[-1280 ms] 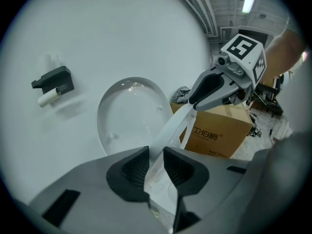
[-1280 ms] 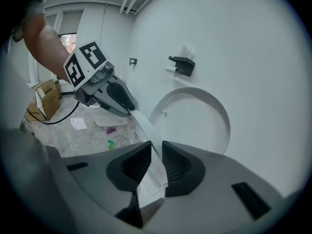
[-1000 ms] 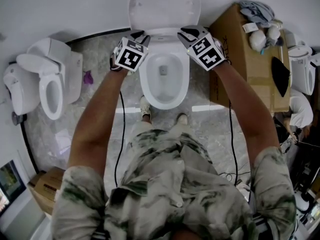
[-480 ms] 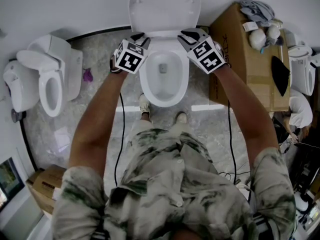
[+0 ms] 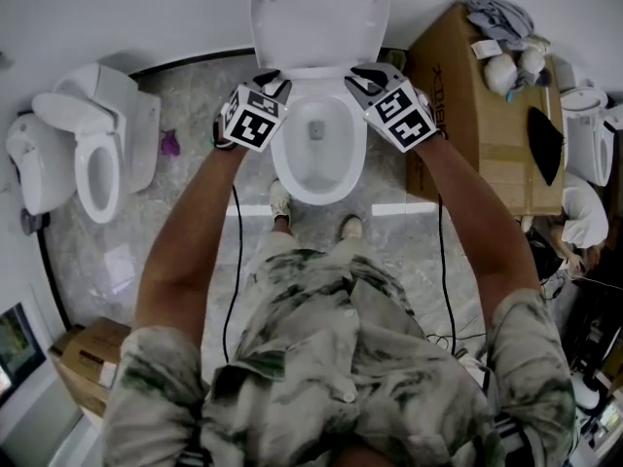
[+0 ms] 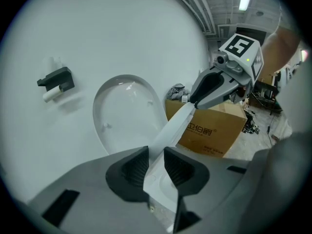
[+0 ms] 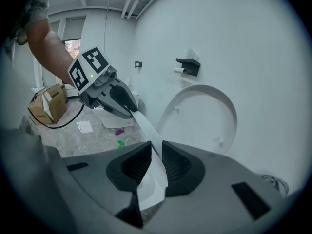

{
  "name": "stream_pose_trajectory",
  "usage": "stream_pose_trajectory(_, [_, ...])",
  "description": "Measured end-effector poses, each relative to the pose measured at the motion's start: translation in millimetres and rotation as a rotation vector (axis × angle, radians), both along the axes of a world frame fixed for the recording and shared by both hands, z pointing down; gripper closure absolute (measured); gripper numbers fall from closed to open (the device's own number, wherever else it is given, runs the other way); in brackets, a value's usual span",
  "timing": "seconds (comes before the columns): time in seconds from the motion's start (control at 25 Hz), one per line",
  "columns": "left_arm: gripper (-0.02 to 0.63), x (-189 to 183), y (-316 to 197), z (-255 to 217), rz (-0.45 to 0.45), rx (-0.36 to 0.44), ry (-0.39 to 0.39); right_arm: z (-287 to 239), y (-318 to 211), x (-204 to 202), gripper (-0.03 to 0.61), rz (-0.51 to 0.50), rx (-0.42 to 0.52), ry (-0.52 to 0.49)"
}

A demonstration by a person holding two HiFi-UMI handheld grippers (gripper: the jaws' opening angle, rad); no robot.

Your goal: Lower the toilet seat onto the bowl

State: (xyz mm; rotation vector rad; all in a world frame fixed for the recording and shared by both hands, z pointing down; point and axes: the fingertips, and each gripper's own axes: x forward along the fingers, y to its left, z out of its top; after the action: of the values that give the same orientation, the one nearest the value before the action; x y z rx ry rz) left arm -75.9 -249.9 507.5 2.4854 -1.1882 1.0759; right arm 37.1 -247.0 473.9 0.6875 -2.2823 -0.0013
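The white toilet seat (image 5: 313,72) hangs part-way down between the upright lid (image 5: 319,16) and the bowl (image 5: 319,178). My left gripper (image 5: 270,78) is shut on the seat's left side and my right gripper (image 5: 361,73) on its right side. In the left gripper view the seat's rim (image 6: 176,126) runs from between my left gripper (image 6: 155,165) across to the right gripper (image 6: 192,101). The right gripper view mirrors this: the rim (image 7: 145,126) passes between my right gripper (image 7: 156,161) toward the left gripper (image 7: 133,112), with the lid (image 7: 207,116) behind.
A large cardboard box (image 5: 477,105) stands right of the bowl, with cloth and bottles on top. A second toilet (image 5: 92,159) sits at the left, another (image 5: 584,129) at the far right. The person's feet (image 5: 282,207) stand before the bowl. A paper holder (image 7: 187,65) hangs on the wall.
Both grippers have come slightly down and toward the person, bringing the seat a little further away from the lid.
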Motion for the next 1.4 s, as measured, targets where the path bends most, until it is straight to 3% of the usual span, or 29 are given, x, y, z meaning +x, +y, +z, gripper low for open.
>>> stream_pose_trajectory(1.4, [0.493, 8.0, 86.0, 39.4, 0.002, -0.013, -0.042, 38.4, 85.9, 8.8, 0.508, -0.043, -0.069, -0.016])
